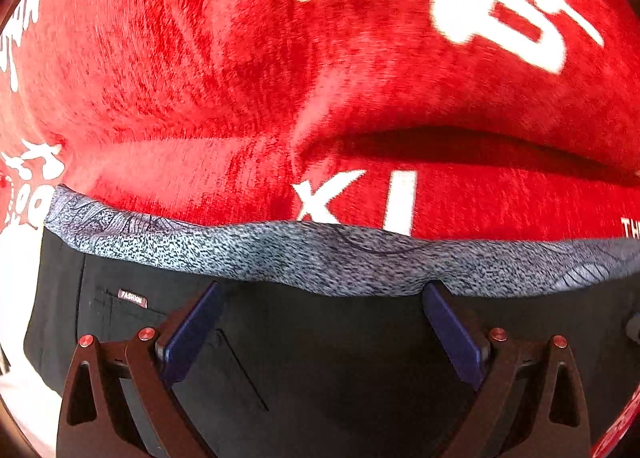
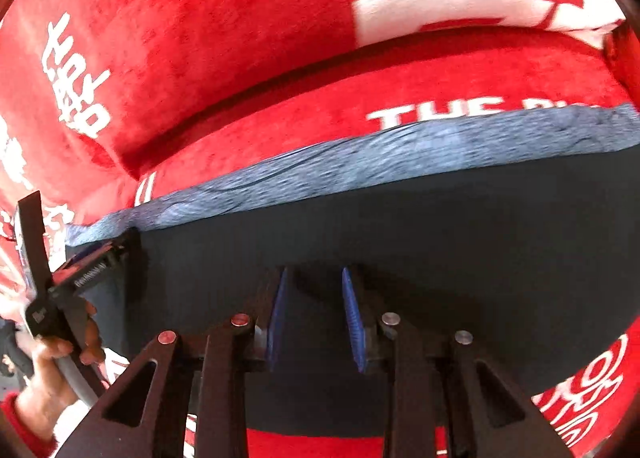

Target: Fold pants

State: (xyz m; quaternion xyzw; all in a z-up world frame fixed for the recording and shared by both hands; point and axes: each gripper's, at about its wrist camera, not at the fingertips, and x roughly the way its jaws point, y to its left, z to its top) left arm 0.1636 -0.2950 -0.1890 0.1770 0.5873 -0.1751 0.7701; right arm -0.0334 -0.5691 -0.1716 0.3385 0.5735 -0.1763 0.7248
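Left wrist view: left gripper (image 1: 322, 332) fingers spread wide over black pants (image 1: 320, 358) on a red blanket (image 1: 200, 58); right gripper (image 2: 316, 322) fingers apart.

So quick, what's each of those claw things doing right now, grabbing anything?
Left gripper: open, holding nothing, over the black pants.
Right gripper: open with a narrower gap, holding nothing, over the pants.

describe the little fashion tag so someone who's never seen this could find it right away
Start from the big red blanket with white lettering, then drop to the black pants lying on it under their speckled grey waistband. On the black cloth just below that band, left of the open left gripper, sits the FASHION tag: a small reddish label, the only lettering on the pants.
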